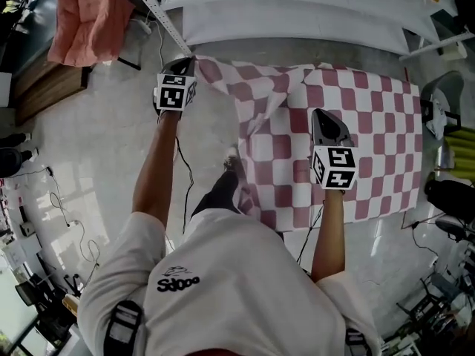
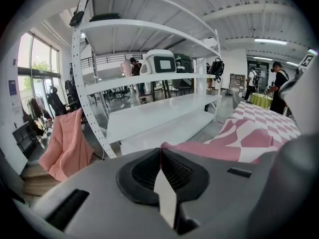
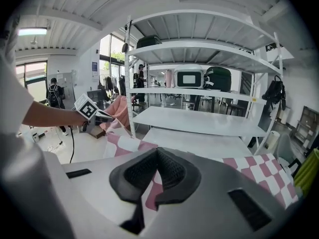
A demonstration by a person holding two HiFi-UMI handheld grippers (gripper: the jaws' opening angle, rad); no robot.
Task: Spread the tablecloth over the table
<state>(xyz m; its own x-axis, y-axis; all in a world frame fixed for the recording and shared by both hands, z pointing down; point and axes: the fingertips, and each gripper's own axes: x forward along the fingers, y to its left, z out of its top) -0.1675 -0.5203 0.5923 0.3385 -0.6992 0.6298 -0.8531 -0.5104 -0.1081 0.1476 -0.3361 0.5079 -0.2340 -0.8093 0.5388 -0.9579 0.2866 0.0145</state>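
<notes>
A pink-and-white checked tablecloth (image 1: pixel 364 139) lies over the table on the right, and its left part is rumpled into folds. My left gripper (image 1: pixel 187 67) is out to the left of the table, shut on the cloth's far left corner. In the left gripper view the pads (image 2: pixel 144 171) clamp a strip of cloth (image 2: pixel 165 195), and more cloth (image 2: pixel 249 138) trails off to the right. My right gripper (image 1: pixel 318 114) is over the cloth's middle. Its jaws meet at the tips (image 3: pixel 157 152), with checked cloth (image 3: pixel 154 185) showing between the pads. The left gripper (image 3: pixel 110 117) also appears in the right gripper view.
A white metal shelf unit (image 1: pixel 297 10) (image 2: pixel 149 113) (image 3: pixel 199 121) stands just beyond the table. A salmon-pink garment (image 1: pixel 89 13) (image 2: pixel 65 143) hangs at the far left. Cables (image 1: pixel 67 221) lie on the floor at the left. Equipment crowds the right edge (image 1: pixel 449 191). People (image 2: pixel 279 83) stand far off.
</notes>
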